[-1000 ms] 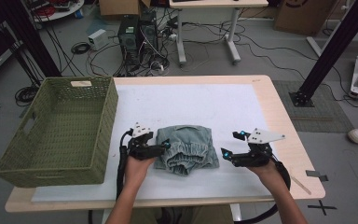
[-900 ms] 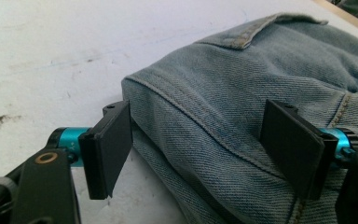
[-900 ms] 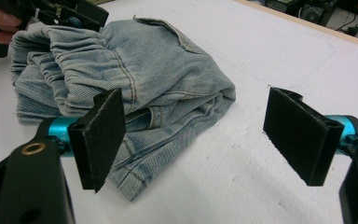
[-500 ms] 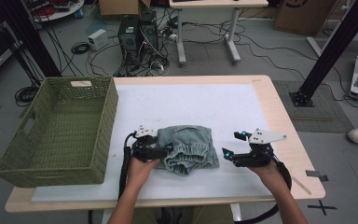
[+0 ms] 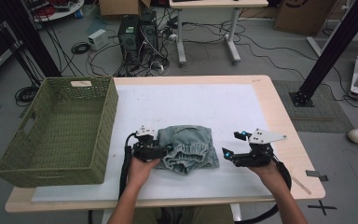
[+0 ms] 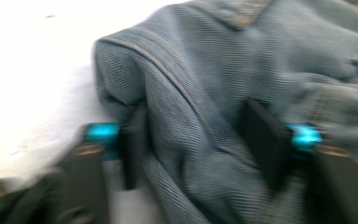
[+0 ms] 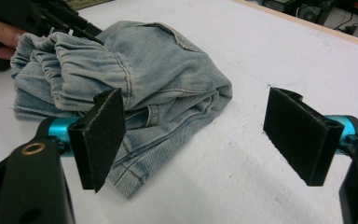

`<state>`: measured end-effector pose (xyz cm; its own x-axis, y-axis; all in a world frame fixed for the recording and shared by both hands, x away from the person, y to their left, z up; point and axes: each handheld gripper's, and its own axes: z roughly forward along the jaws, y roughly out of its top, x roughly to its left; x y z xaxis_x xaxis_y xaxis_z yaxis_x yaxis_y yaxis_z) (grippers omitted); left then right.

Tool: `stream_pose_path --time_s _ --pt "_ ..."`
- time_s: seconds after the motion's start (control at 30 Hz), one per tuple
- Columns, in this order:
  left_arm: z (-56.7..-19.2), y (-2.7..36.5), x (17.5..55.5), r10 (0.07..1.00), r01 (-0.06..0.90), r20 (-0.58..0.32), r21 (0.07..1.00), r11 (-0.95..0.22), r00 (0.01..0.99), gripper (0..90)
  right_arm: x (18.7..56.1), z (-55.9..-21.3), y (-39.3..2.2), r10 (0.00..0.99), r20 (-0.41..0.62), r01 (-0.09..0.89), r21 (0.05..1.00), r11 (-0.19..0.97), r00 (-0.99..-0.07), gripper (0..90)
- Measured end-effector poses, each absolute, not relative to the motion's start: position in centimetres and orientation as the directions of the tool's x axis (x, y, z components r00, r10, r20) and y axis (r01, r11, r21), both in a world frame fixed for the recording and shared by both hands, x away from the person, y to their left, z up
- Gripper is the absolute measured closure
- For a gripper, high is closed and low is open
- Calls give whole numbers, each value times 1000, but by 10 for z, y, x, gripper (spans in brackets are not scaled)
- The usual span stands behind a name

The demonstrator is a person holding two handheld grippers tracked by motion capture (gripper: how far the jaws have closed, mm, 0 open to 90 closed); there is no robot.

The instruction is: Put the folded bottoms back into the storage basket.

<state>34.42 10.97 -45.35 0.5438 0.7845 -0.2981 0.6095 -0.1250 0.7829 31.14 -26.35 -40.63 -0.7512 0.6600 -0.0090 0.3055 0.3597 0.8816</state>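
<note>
A bunched light-blue denim garment (image 5: 189, 147) lies on the white mat near the front of the table. My left gripper (image 5: 169, 149) is at its left edge. In the left gripper view the jaws have just been closing, and a thick fold of the denim garment (image 6: 191, 116) fills the gap between the pads (image 6: 131, 147), which press on it from both sides. My right gripper (image 5: 230, 143) rests just right of the cloth, apart from it. In the right gripper view the right gripper (image 7: 200, 135) stands wide open with the denim garment (image 7: 135, 79) beyond its left pad and only mat between the pads.
A green woven basket (image 5: 108, 122) stands at the table's left edge, close to the left hand. The white mat (image 5: 191, 100) stretches bare behind the garment. Beyond the table's far edge are computer cases, cables and another desk on the floor.
My left gripper has slid right onto the garment's left edge and its jaws have narrowed around a fold. The right gripper has stayed where it was.
</note>
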Motion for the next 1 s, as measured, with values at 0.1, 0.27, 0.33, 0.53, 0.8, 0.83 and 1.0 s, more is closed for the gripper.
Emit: stream_pose_path --time_s 0.1,0.27,0.33,0.53,0.8,0.83,1.0 --pt "-453 109 344 788 605 -291 786 -126 542 586 311 -407 -265 663 -8 308 882 358 -748 213" --pt "-452 107 342 799 584 -253 799 -145 545 729 312 -407 -265 665 -6 309 882 355 -747 213" --pt "-452 106 342 805 580 -245 802 -145 540 746 312 -407 -265 665 -5 310 883 354 -746 213" --pt "-450 105 338 807 549 -235 826 -128 542 792 311 -408 -267 667 -4 310 883 352 -745 213" --pt "-444 111 333 770 472 -247 878 -79 588 850 312 -409 -271 677 3 318 884 342 -736 213" --pt "-443 111 333 765 466 -244 881 -82 596 850 312 -409 -271 676 1 317 884 344 -737 213" --pt "-436 110 329 752 432 -232 898 -77 617 852 312 -411 -272 680 5 321 884 340 -734 213"
